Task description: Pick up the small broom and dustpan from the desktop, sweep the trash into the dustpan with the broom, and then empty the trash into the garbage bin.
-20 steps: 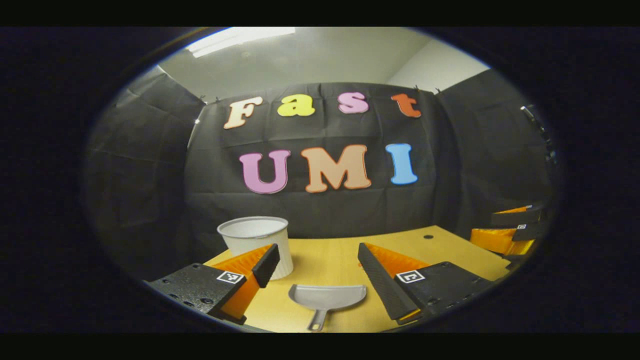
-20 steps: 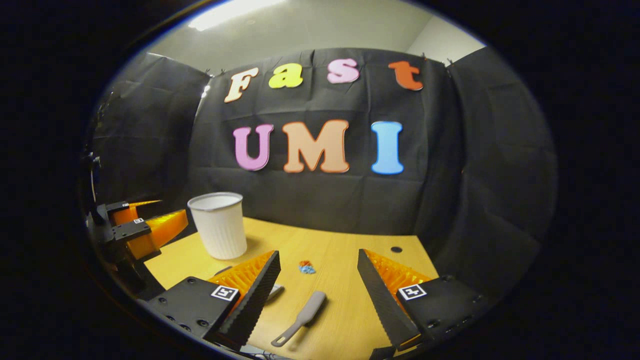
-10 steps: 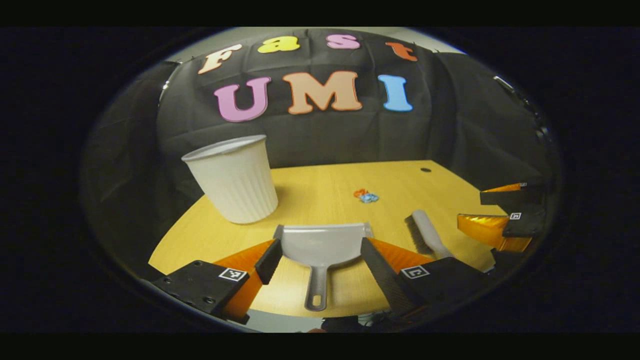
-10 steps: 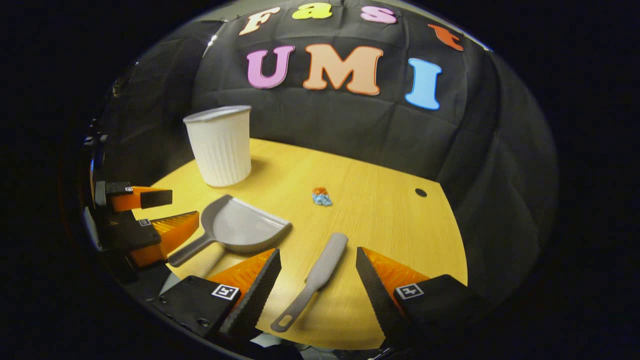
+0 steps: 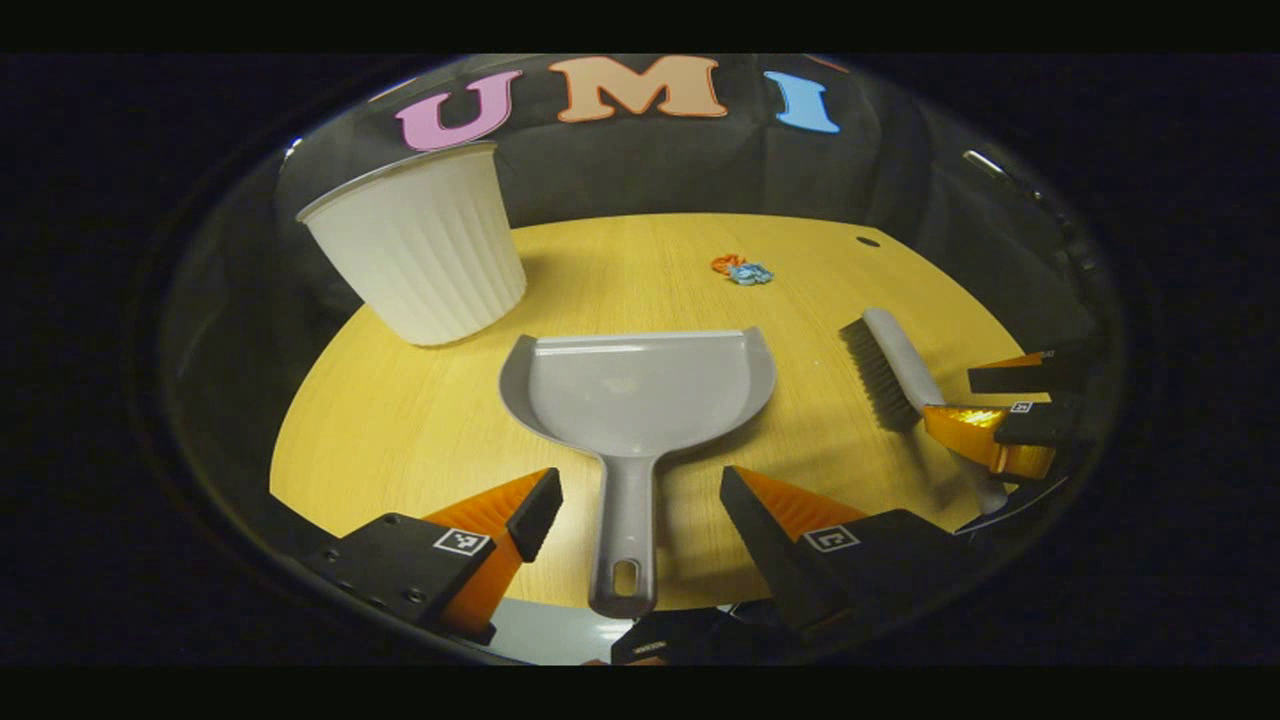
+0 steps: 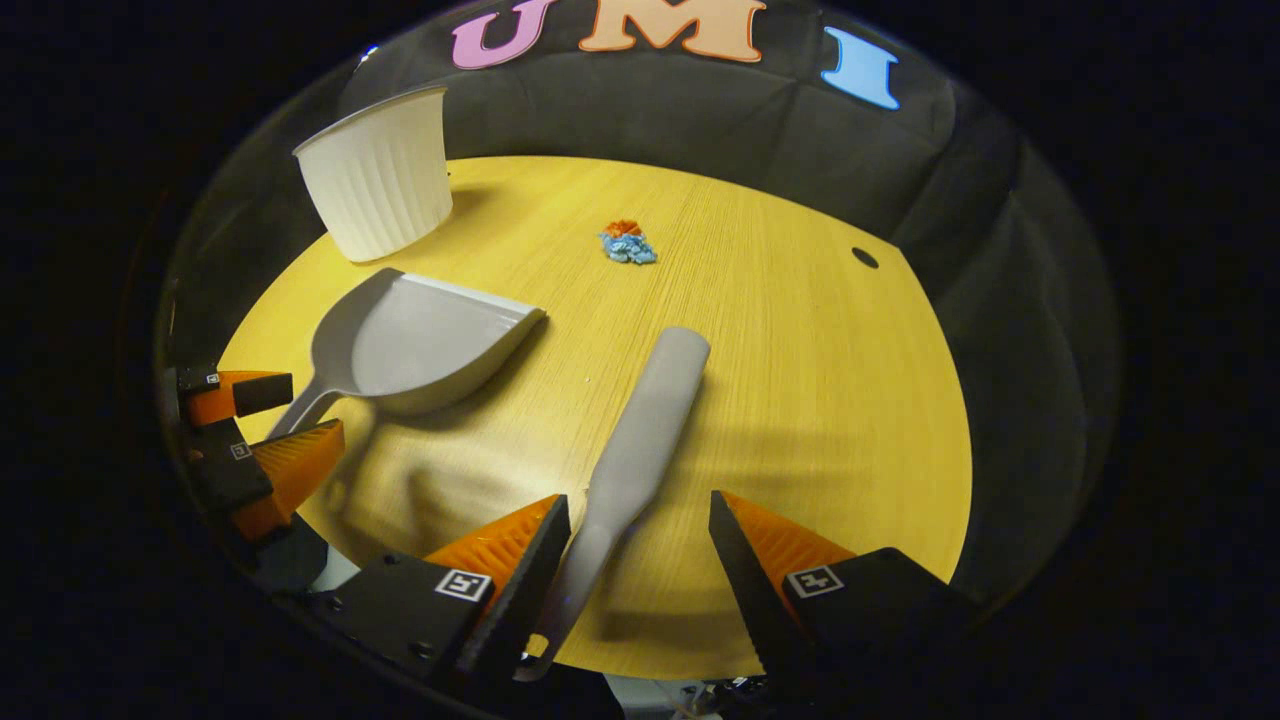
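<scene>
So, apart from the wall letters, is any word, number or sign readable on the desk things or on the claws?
Readable text: none.
On the dustpan, broom, garbage bin and trash: no print visible.
On the left claw and right claw: square black-and-white marker tags, which are patterns, not words.

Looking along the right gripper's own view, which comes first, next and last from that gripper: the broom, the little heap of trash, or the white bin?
In the right gripper view, from the right gripper:
1. Broom: its handle lies between the open fingers, head pointing away.
2. Trash: a small orange and blue heap mid-table, beyond the broom's head.
3. Garbage bin: white, ribbed, at the far left edge of the table.
</scene>
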A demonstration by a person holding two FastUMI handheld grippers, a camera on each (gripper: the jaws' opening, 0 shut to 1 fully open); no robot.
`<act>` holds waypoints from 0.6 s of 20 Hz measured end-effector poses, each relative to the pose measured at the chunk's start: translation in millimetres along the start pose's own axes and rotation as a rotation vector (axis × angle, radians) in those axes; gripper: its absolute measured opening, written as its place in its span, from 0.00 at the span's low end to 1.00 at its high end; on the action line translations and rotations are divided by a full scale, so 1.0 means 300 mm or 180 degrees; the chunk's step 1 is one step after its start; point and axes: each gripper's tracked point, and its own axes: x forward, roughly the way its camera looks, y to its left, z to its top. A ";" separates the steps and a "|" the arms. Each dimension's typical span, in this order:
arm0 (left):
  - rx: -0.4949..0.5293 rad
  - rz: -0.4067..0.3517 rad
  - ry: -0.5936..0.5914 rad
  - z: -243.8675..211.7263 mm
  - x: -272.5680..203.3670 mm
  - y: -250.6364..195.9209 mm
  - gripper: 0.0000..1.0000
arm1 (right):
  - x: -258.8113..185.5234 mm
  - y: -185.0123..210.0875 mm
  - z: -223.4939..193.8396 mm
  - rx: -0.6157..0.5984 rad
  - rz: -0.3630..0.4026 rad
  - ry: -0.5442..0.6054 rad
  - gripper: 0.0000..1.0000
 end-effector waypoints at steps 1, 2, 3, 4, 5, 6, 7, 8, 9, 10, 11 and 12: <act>0.0007 -0.0014 0.0062 -0.008 0.008 -0.002 0.96 | 0.014 0.004 -0.012 0.0022 0.0025 0.0105 0.87; -0.0008 -0.0033 0.0109 -0.010 0.023 -0.010 0.94 | 0.026 0.011 -0.021 0.0042 0.0059 0.0186 0.84; -0.0032 -0.0054 0.0162 -0.018 0.034 -0.020 0.87 | 0.039 0.017 -0.027 0.0051 0.0079 0.0265 0.78; -0.0052 -0.0082 0.0200 -0.022 0.038 -0.028 0.87 | 0.047 0.024 -0.030 0.0068 0.0093 0.0314 0.73; -0.0050 -0.0066 0.0232 -0.028 0.042 -0.024 0.76 | 0.056 0.027 -0.029 0.0076 0.0087 0.0338 0.68; -0.0027 -0.0047 0.0242 -0.029 0.048 -0.015 0.72 | 0.059 0.019 -0.020 0.0077 0.0051 0.0320 0.61; -0.0018 -0.0021 0.0235 -0.027 0.054 -0.003 0.60 | 0.065 0.003 -0.011 0.0062 0.0013 0.0299 0.44; -0.0068 -0.0029 0.0246 -0.030 0.056 0.000 0.49 | 0.061 -0.010 -0.008 0.0038 -0.0005 0.0286 0.40; -0.0093 -0.0071 0.0237 -0.027 0.057 -0.008 0.33 | 0.065 -0.005 -0.009 0.0021 0.0034 0.0241 0.31; -0.0120 -0.0090 0.0240 -0.027 0.051 -0.005 0.33 | 0.061 -0.003 -0.005 0.0035 0.0076 0.0215 0.30; -0.0158 -0.0113 0.0251 -0.027 0.051 -0.005 0.31 | 0.061 -0.004 -0.005 0.0056 0.0120 0.0184 0.26; -0.0189 -0.0133 0.0208 -0.015 0.054 -0.008 0.30 | 0.061 -0.010 0.005 0.0084 0.0138 0.0149 0.24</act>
